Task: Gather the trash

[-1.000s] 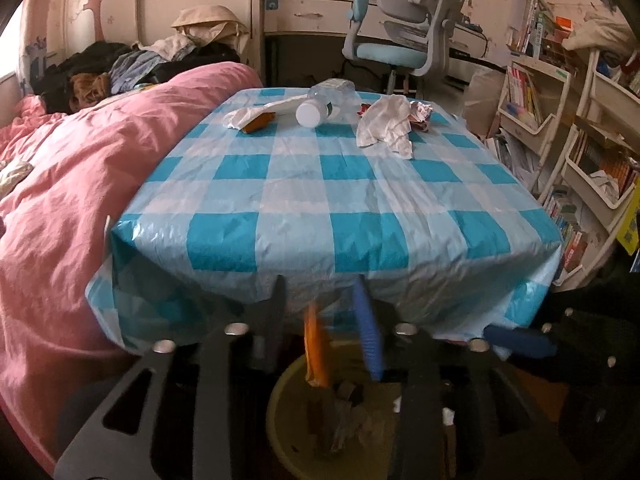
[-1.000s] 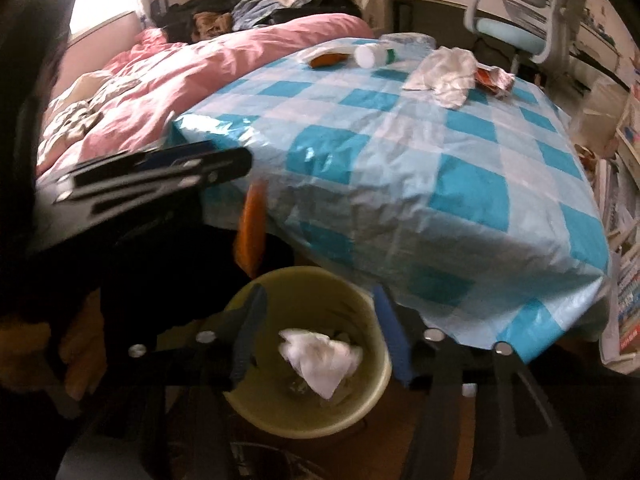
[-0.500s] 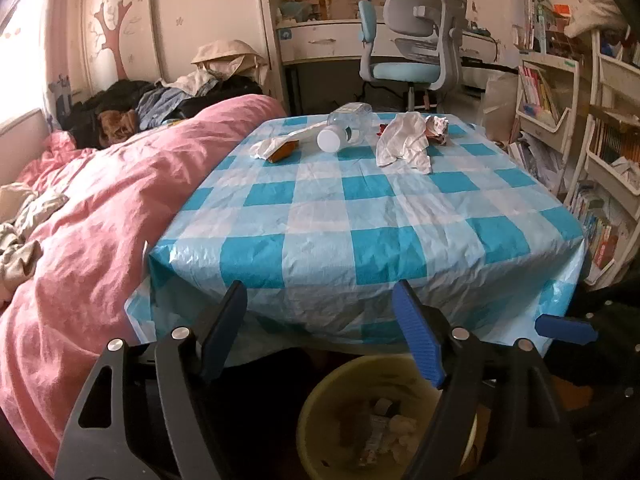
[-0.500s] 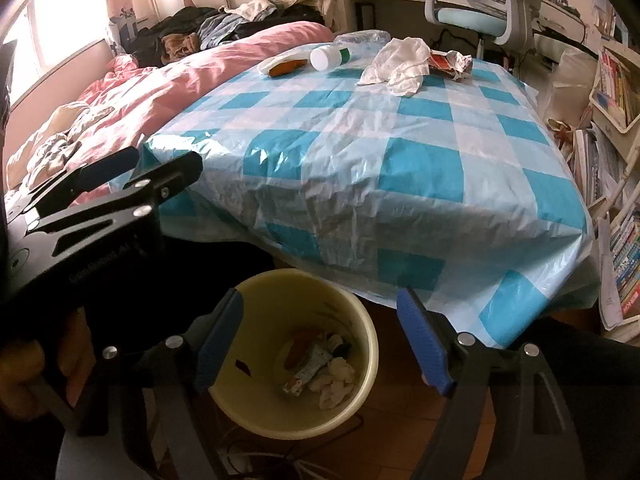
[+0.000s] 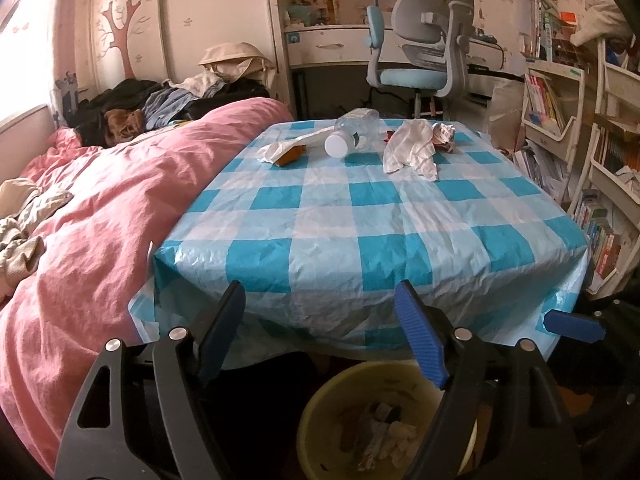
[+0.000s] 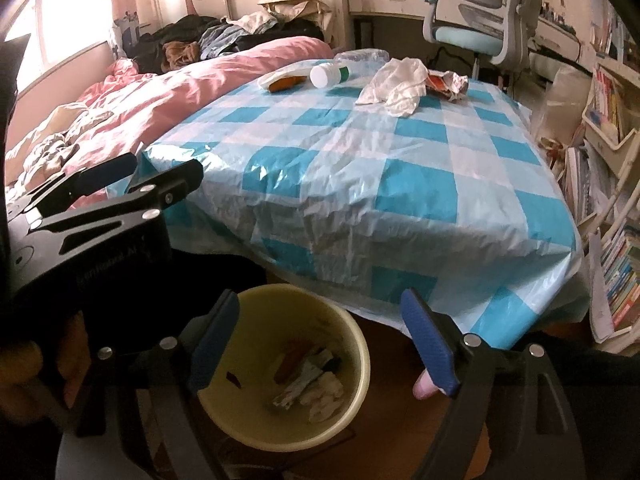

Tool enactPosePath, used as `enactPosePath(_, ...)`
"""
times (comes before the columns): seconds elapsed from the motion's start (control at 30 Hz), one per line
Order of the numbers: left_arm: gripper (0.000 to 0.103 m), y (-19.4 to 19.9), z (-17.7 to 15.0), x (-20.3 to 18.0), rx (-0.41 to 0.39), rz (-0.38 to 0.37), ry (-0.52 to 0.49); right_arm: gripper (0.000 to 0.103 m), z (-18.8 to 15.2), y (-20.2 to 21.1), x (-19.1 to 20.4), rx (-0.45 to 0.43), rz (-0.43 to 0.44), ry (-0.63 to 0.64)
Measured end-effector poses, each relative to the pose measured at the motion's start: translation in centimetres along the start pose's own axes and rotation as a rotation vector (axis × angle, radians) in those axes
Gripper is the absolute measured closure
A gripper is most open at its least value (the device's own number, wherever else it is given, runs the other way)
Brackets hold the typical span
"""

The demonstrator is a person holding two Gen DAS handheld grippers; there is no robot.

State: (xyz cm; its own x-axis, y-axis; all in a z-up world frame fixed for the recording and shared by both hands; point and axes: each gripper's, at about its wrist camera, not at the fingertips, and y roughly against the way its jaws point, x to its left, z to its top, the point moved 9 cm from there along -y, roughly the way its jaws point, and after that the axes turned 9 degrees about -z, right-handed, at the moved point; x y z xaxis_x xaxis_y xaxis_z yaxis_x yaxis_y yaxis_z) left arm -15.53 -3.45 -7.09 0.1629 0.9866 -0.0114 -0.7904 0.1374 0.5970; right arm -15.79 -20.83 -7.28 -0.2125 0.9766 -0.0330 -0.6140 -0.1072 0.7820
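Observation:
A yellow bin (image 6: 356, 344) with wrappers and tissue inside stands on the floor under the near table edge; it also shows in the left wrist view (image 5: 320, 404). On the far side of the blue checked table (image 5: 360, 216) lie a white tissue (image 5: 412, 152), a plastic bottle (image 5: 348, 136), an orange-and-white wrapper (image 5: 286, 152) and a crumpled foil wrapper (image 5: 444, 134). My left gripper (image 5: 320, 320) is open and empty above the bin. My right gripper (image 6: 320, 332) is open and empty over the bin; the left gripper (image 6: 120, 200) shows at its left.
A bed with a pink duvet (image 5: 100, 216) presses against the table's left side. A desk chair (image 5: 424, 60) stands behind the table. Bookshelves (image 5: 560, 128) line the right wall. The tablecloth hangs over the table's near edge.
Both grippers opened and dropped their trash into the bin: the left let go of an orange piece, the right a white tissue. Both have since risen and tilted up toward the table.

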Motion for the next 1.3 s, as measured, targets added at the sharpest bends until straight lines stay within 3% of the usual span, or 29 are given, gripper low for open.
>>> enactPosePath(0.53, 0.027, 0.1, 0.1, 0.3, -0.008, -0.002, 0.009, 0.018, 1.1, 1.1, 0.3, -0.077, -0.054, 0.039)
enactPosePath(1.3, 0.027, 0.1, 0.2, 0.5, -0.011, -0.001, 0.011, 0.018, 1.5, 2.2, 1.1, -0.117, -0.074, 0.073)
